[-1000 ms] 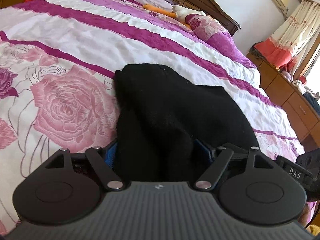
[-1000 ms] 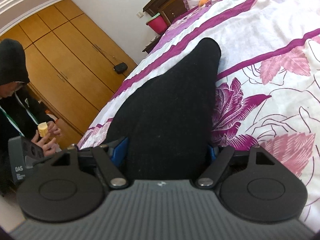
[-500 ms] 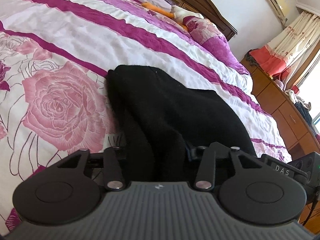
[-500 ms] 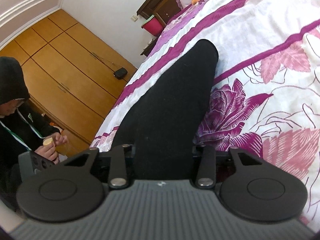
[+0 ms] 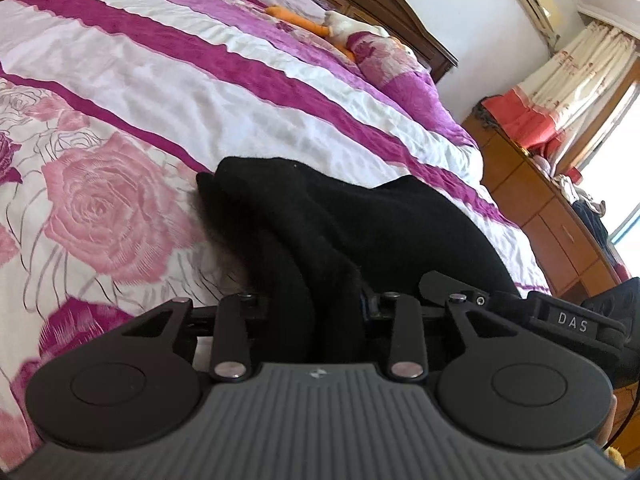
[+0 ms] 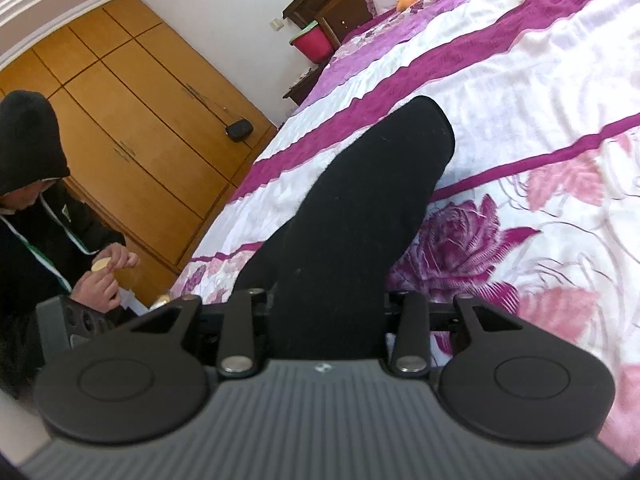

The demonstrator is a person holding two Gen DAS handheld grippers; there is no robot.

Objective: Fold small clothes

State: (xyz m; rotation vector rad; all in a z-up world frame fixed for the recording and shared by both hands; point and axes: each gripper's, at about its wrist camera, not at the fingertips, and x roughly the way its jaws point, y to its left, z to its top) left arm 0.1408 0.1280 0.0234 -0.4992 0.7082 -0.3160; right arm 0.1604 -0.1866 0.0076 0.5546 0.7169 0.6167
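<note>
- Two grippers, one black garment, both holding it over the flowered bedspread [image 5: 120, 92].
- Over on the left, the left gripper [image 5: 316, 320] has its jaws pressed in on a bunched end of the black garment [image 5: 320, 216]; the fingertips themselves are buried in cloth.
- From there the fabric runs straight ahead, its far end lying on the bedspread beside the big pink rose.
- On the right, the right gripper [image 6: 328, 320] pinches the black garment [image 6: 360, 208] too, jaws drawn in tight against it.
- Here the long axis points forward and slightly right, the rounded tip resting on the bedspread [image 6: 520, 92].
- My read: each gripper holds a near end, so the coming fold goes forward, near edge carried toward that far tip; neither hand looks nearer.
</note>
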